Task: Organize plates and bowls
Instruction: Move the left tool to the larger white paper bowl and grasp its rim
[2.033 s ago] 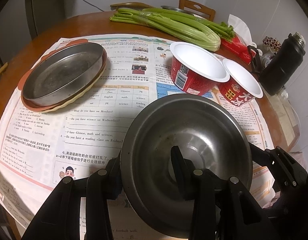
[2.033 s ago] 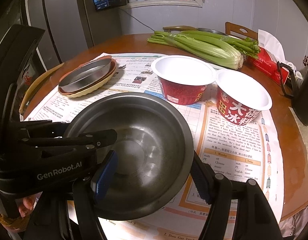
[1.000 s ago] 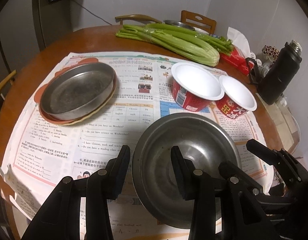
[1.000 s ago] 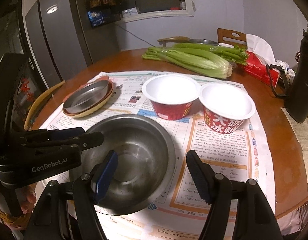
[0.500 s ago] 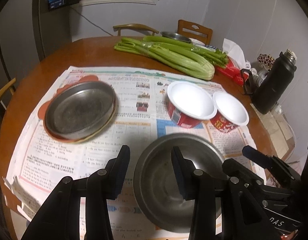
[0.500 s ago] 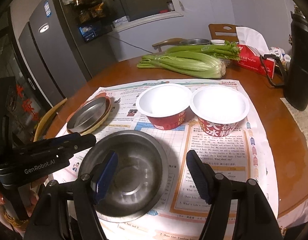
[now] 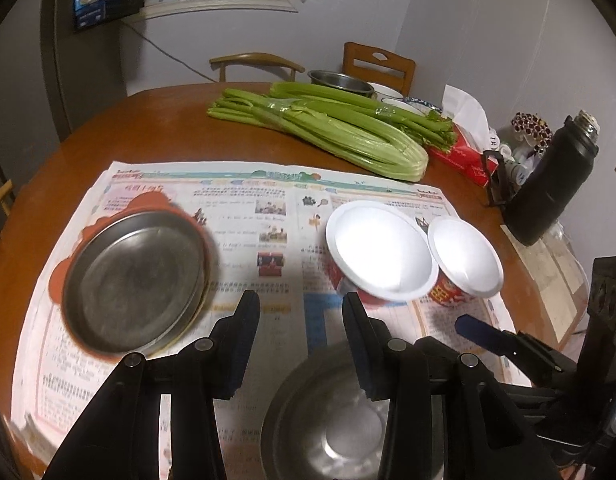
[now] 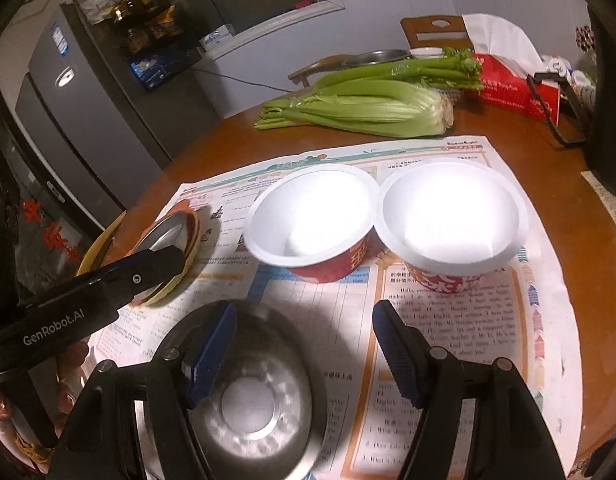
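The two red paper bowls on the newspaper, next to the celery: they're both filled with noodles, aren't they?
Not quite. The two red paper bowls do stand side by side on the newspaper, with the celery lying beyond them, but both are empty. The right wrist view looks straight into them and shows only bare white insides.

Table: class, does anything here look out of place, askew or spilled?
Nothing is spilled or tipped. The steel bowl, two paper bowls and plate stack sit upright on the newspaper. The only stray item among the dishes is the celery, lying on the bare table.
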